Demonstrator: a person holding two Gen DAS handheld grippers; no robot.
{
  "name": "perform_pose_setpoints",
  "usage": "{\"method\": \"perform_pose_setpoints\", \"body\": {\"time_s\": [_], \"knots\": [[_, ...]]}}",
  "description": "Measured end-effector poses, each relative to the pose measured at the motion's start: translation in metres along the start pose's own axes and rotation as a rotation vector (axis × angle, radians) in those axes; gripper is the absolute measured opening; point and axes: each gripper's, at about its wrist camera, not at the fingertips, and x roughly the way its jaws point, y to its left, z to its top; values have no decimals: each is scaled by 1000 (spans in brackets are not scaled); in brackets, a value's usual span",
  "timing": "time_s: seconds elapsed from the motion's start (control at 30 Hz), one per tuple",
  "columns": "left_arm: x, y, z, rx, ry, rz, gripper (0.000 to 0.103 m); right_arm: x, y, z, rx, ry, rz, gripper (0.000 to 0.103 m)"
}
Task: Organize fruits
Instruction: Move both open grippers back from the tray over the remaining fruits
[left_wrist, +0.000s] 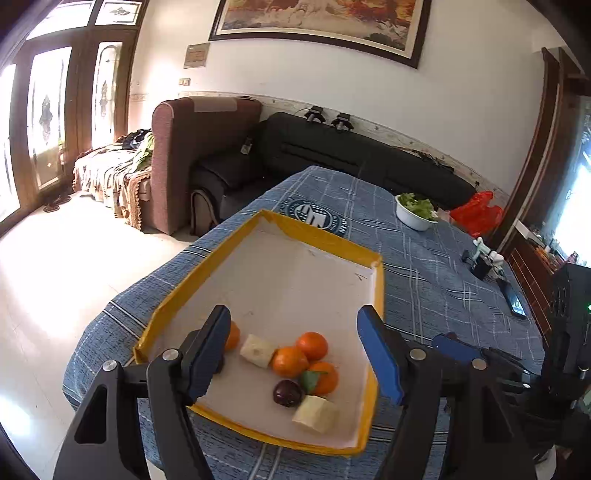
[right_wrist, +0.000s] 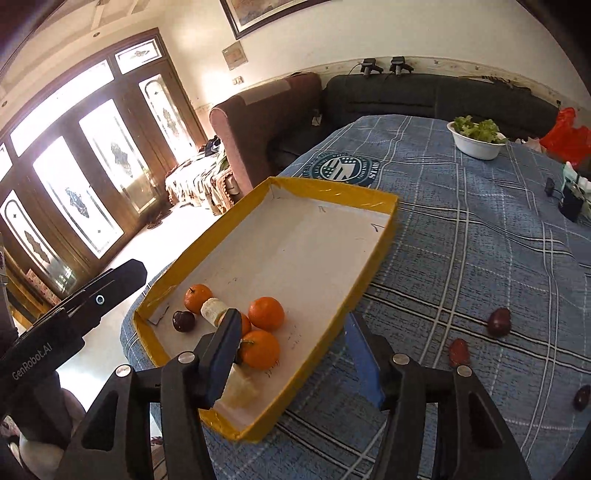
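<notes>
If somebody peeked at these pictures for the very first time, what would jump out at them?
Probably the bright oranges bunched at the near end of the yellow tray on the blue checked tablecloth, with a dark plum and pale banana pieces beside them. Next, the white bowl of greens at the table's far end, and three dark fruits lying loose on the cloth right of the tray.

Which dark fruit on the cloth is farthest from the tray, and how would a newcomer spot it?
Start at the yellow-rimmed tray on the blue checked tablecloth and look right, to three loose dark red fruits. The outermost fruit sits at the right wrist view's edge, past the elongated red one and the rounder one, and looks darkest.
</notes>
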Motion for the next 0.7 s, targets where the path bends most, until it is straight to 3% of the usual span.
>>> {"method": "perform_pose_setpoints", "body": {"time_s": [0.17, 0.33, 0.43, 0.53, 0.7], "knots": [[-7, -46, -9, 73, 24, -34, 71, -35, -27, -17, 40, -72, -29, 71], [-13, -93, -26, 143, 55, -13, 71, -59, -62, -35, 26, -126, -108, 74], [-21, -117, -29, 173, 38, 38, 71, -69, -90, -45, 1, -193, -219, 76], [-24, -130, -25, 164, 28, 105, 71, -81, -124, -53, 59, -269, -283, 76], [-16, -137, -16, 52, 47, 208, 71, -100, -155, -57, 168, -327, -237, 76]]}}
